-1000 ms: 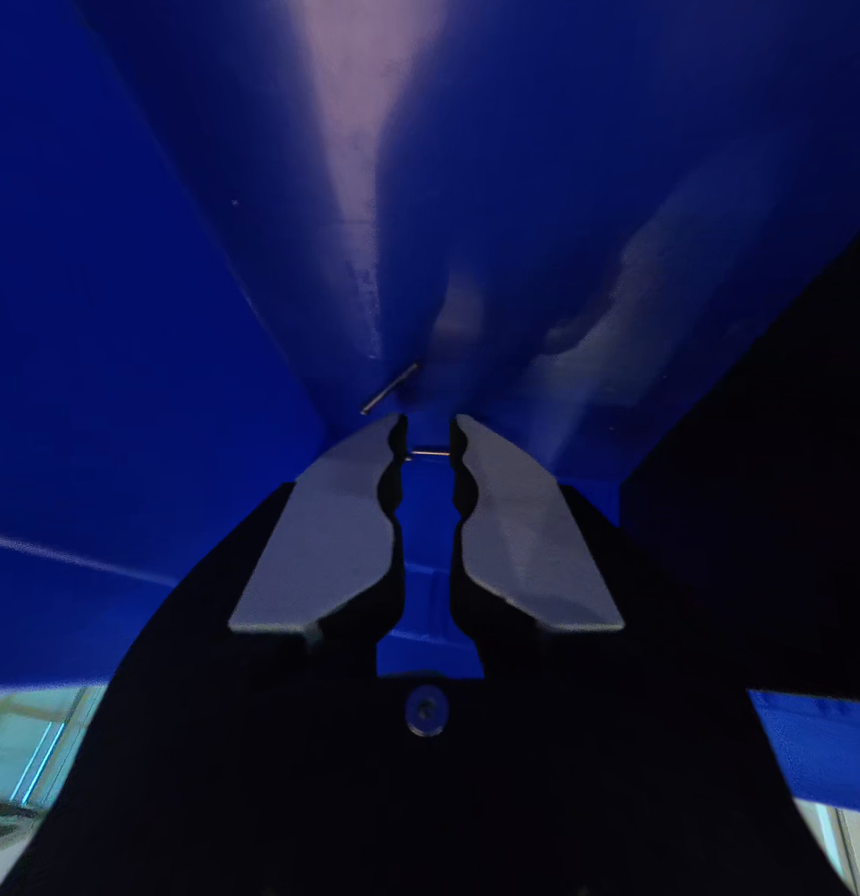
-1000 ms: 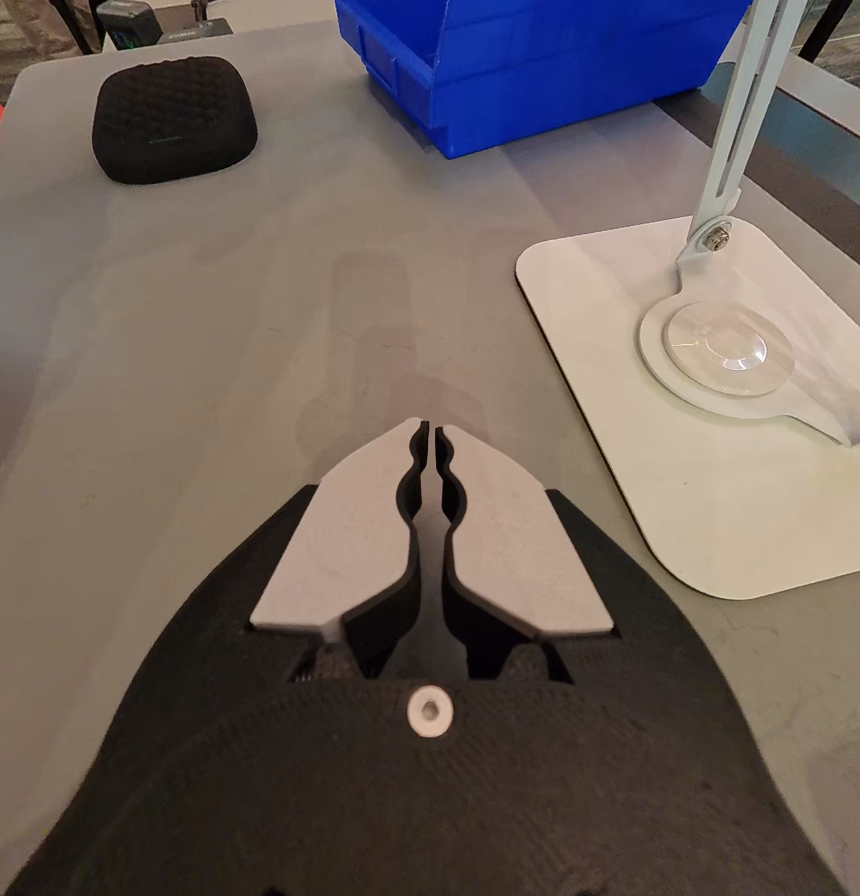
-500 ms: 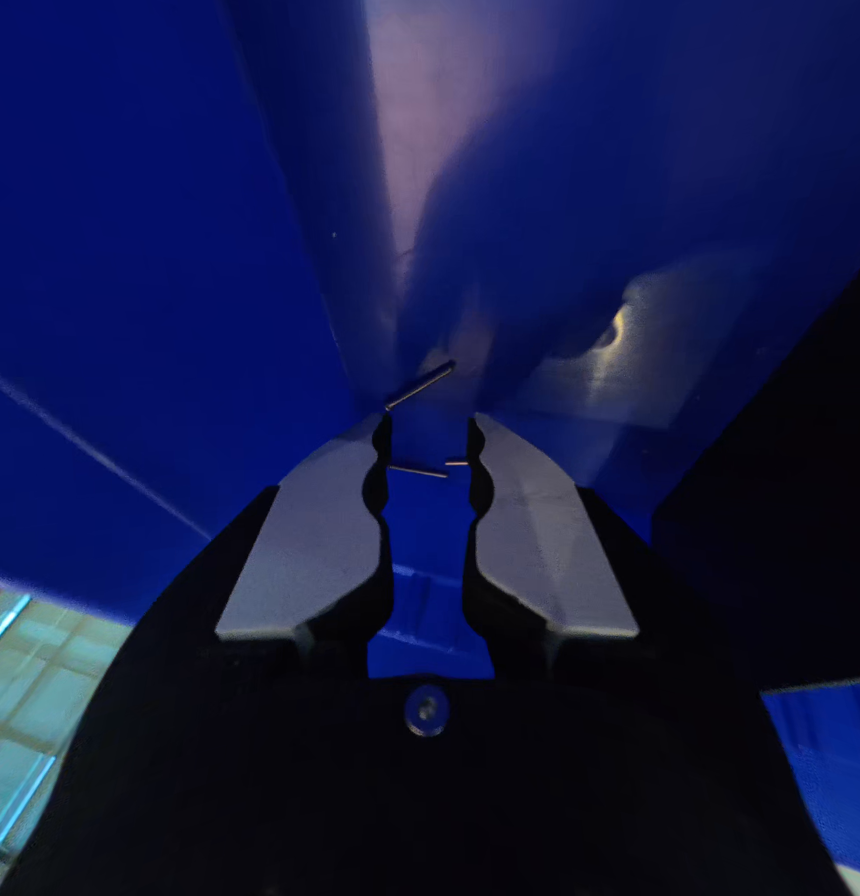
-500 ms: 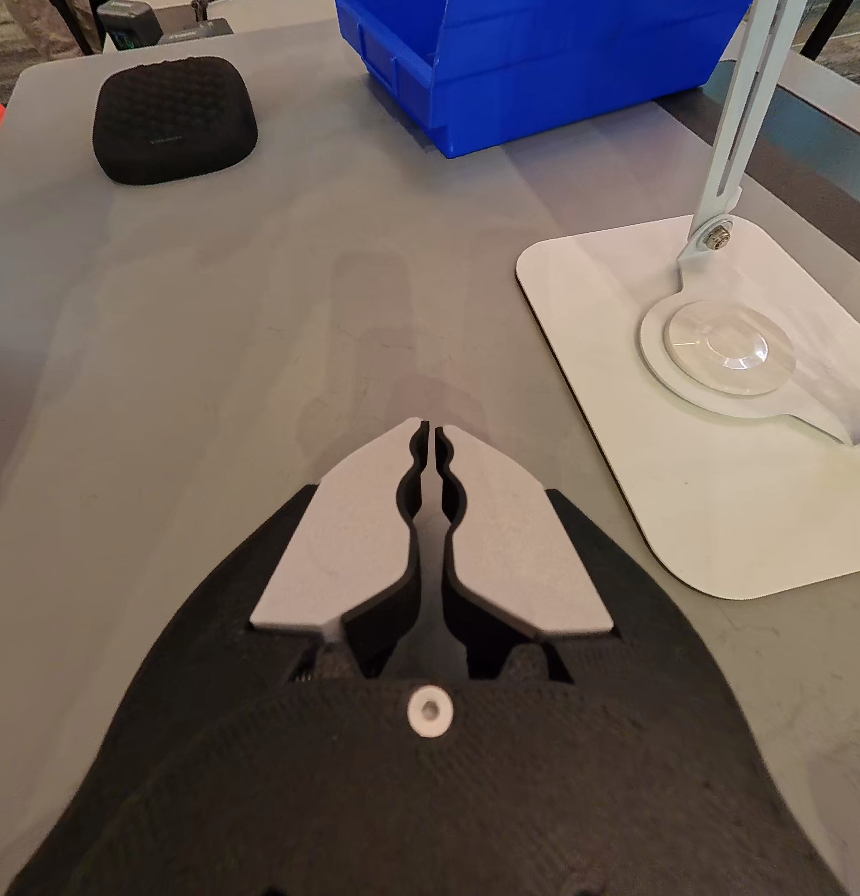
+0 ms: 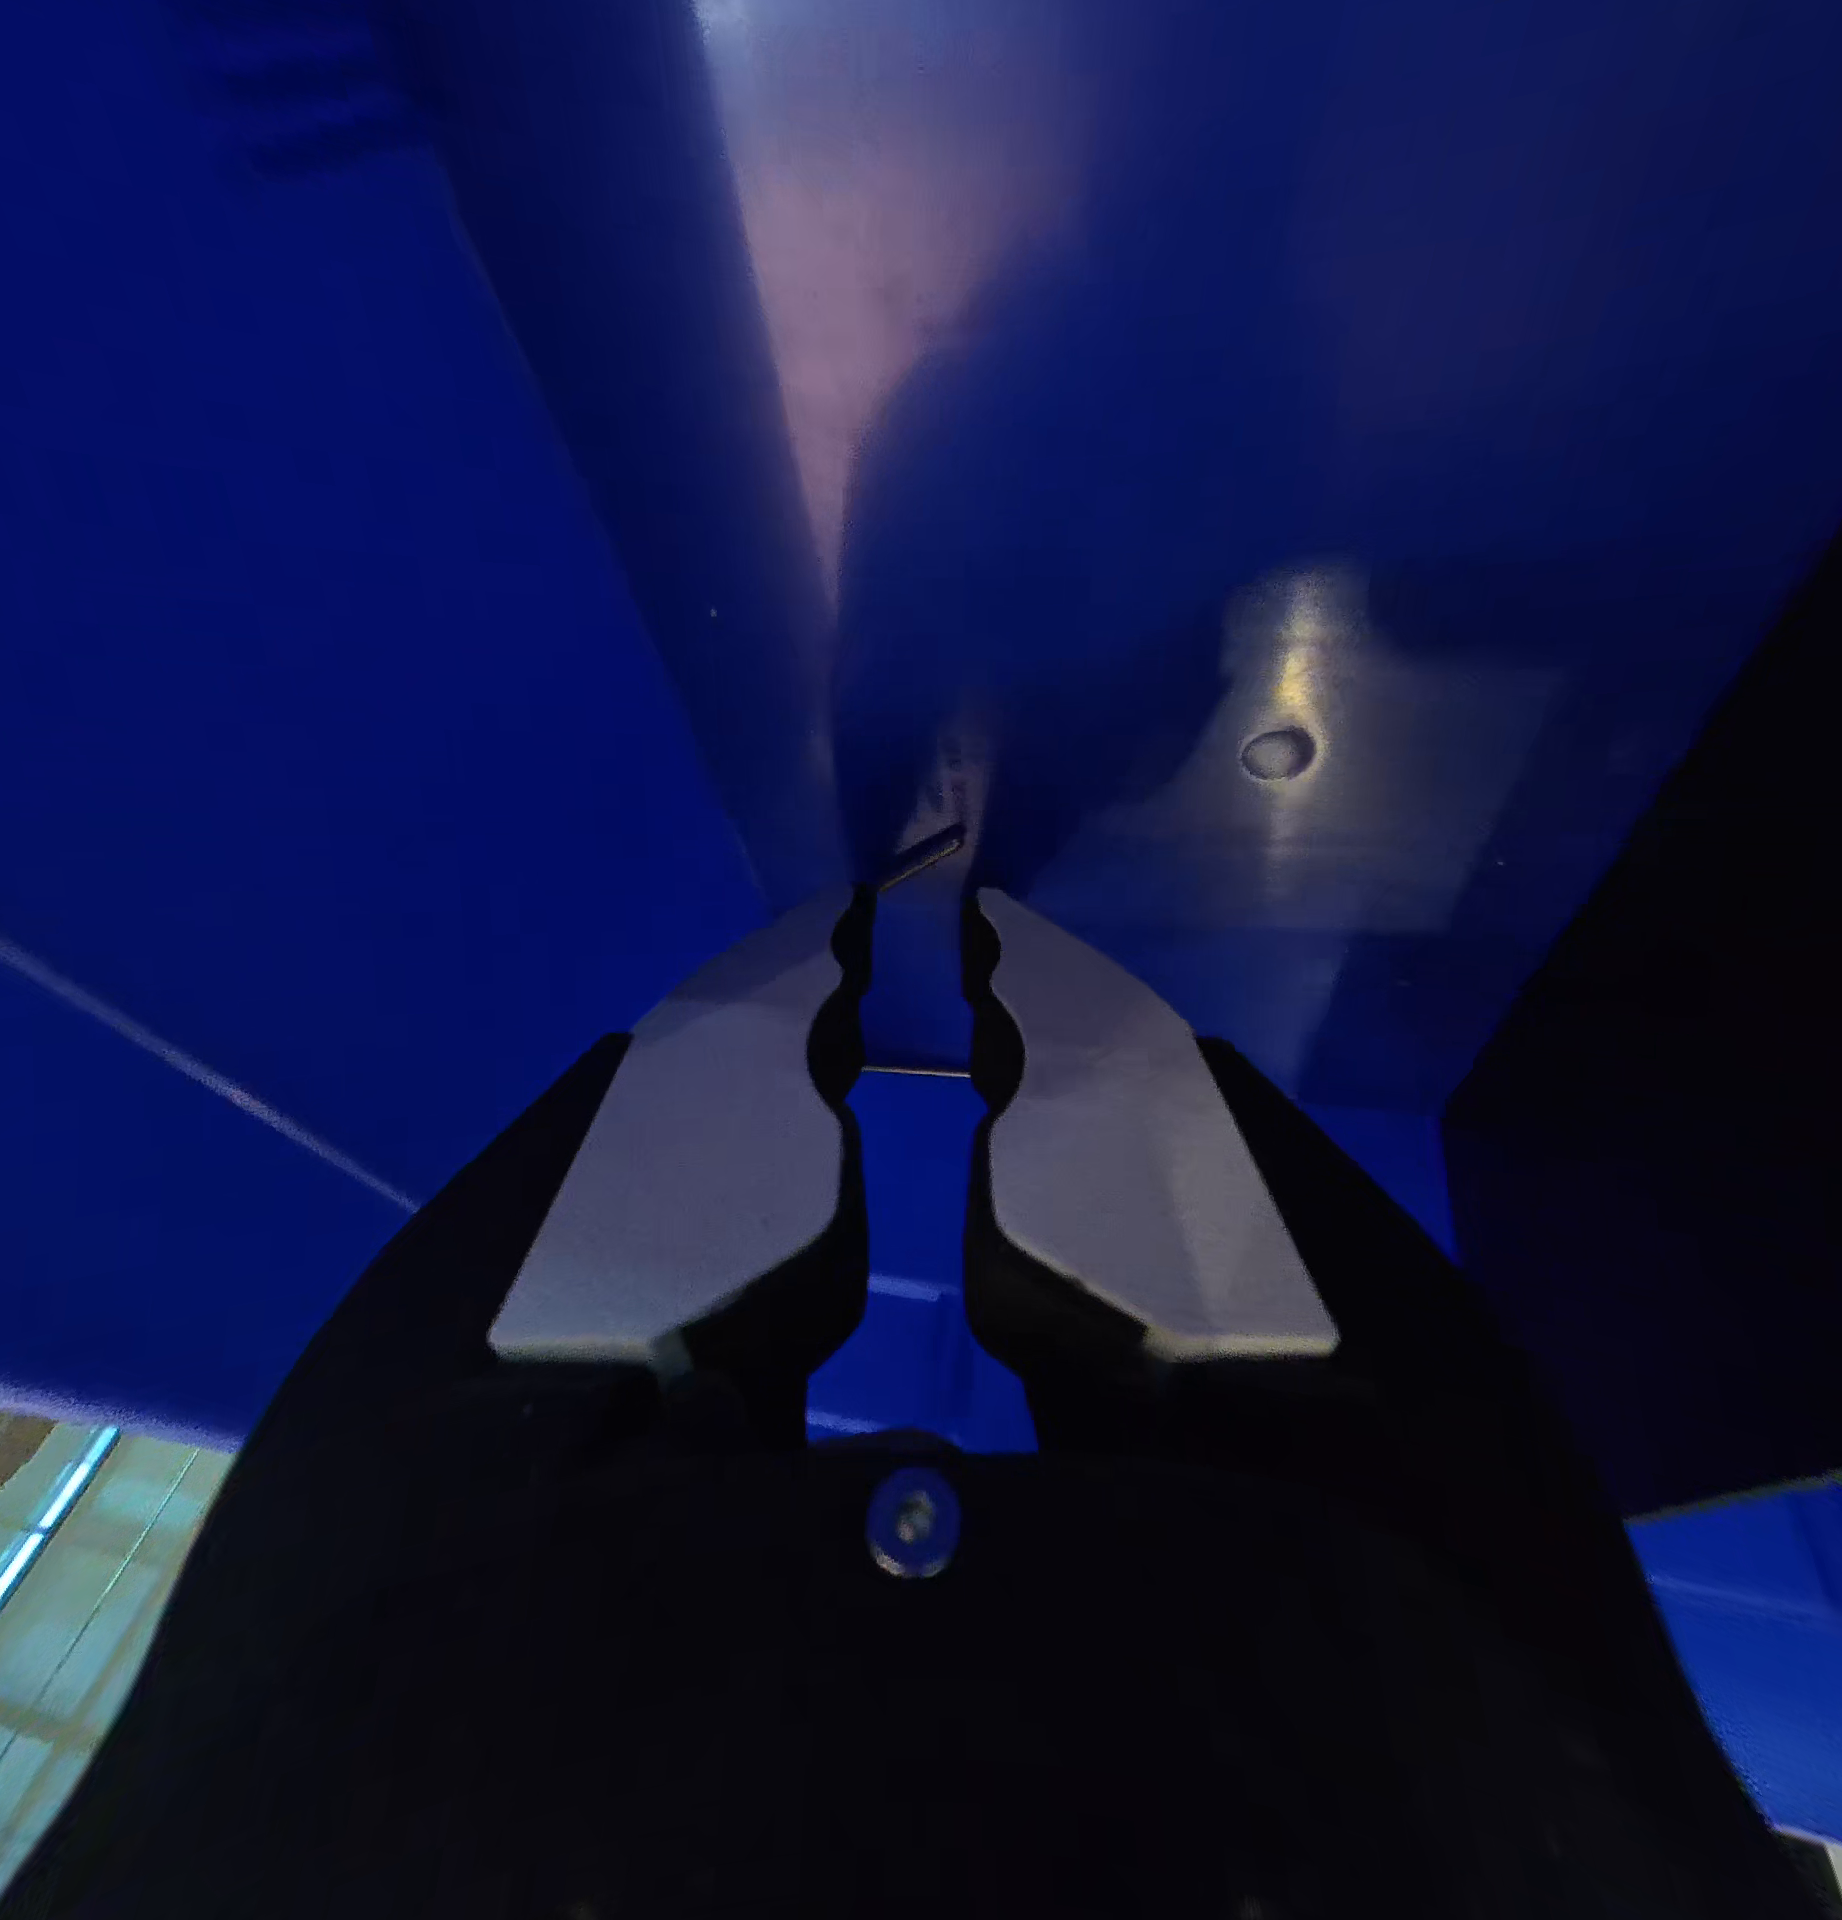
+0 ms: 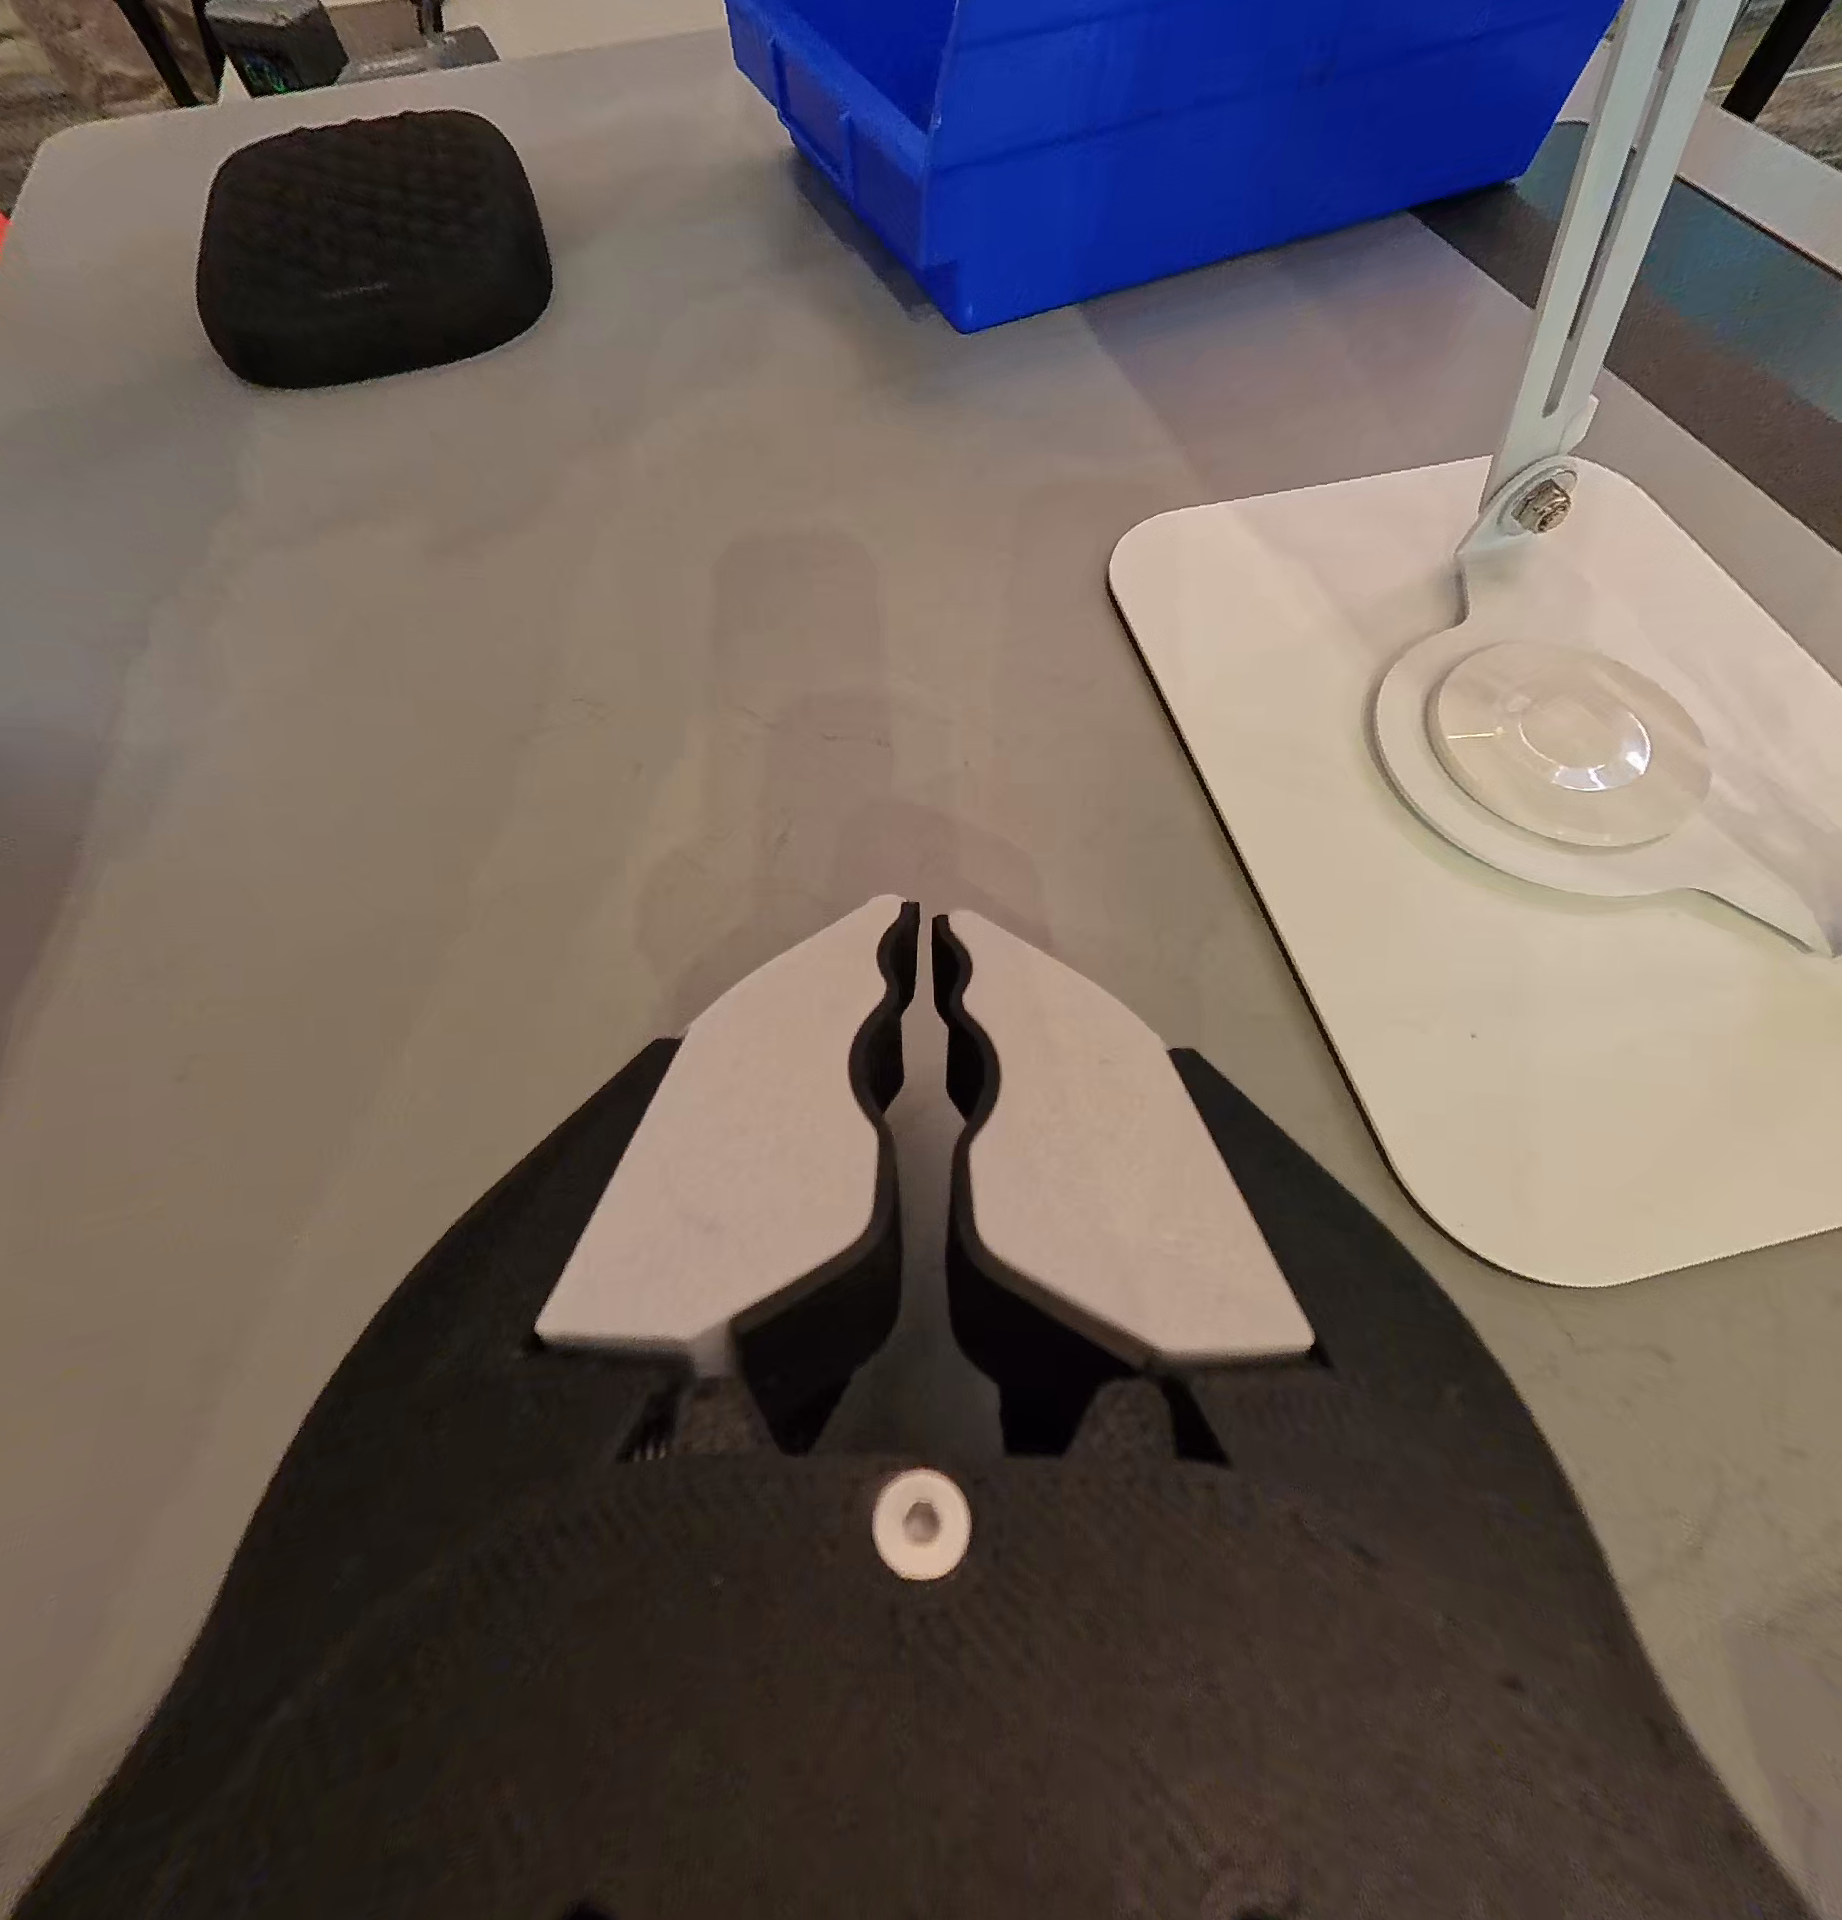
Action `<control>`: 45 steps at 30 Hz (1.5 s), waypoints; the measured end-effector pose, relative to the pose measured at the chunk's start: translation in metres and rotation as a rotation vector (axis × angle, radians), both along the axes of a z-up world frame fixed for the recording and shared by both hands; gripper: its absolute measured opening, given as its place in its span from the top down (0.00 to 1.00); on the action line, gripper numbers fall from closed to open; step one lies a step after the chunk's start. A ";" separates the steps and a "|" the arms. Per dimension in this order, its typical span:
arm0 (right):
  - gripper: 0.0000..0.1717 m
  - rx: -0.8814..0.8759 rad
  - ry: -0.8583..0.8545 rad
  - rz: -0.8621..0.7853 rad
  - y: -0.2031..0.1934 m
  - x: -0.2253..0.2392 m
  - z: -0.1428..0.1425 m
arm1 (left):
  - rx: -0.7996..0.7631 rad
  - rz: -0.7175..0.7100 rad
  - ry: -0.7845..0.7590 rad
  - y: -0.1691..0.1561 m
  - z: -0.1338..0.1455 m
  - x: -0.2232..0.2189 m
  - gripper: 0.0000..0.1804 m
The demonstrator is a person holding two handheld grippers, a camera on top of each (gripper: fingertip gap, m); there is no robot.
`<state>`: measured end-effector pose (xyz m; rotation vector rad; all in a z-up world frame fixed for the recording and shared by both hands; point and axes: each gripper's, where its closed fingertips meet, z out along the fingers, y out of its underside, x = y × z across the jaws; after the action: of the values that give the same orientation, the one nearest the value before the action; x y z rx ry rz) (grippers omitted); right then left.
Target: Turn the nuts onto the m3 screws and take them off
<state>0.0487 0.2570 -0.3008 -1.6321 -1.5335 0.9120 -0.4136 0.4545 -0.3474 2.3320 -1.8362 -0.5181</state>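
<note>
Grey surface (image 6: 397, 727) wide and smooth, carrying one blue plastic bin (image 6: 1156, 177), one white stand base (image 6: 1343, 1039) with a slanted metal arm, one black textured pad (image 6: 371, 244). Right gripper (image 6: 919, 920) hovers over bare surface, jaws clenched on nothing. Left gripper (image 5: 917, 904) is deep inside the bin, walls close around, jaws grasping one thin metal pin (image 5: 915, 1071) crosswise; a second pin (image 5: 922, 854) lies just beyond the tips.

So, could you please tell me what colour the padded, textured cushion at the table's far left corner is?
Black, clearest in the right wrist view.

Left inside blue bin (image 5: 273, 727), right outside
</note>
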 end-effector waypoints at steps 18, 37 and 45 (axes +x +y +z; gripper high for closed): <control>0.98 -0.002 0.001 0.000 -0.001 0.001 0.000 | 0.021 0.000 0.019 0.003 -0.001 -0.004 0.98; 0.98 0.001 -0.005 0.001 -0.001 0.001 0.000 | 0.124 0.004 -0.043 0.007 0.006 0.001 0.99; 0.98 -0.004 -0.001 0.000 -0.001 0.001 0.000 | 0.095 -0.105 0.039 0.012 0.002 -0.004 0.91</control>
<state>0.0495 0.2558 -0.3004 -1.6359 -1.5335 0.9154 -0.4178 0.4662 -0.3459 2.2755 -1.9648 -0.6740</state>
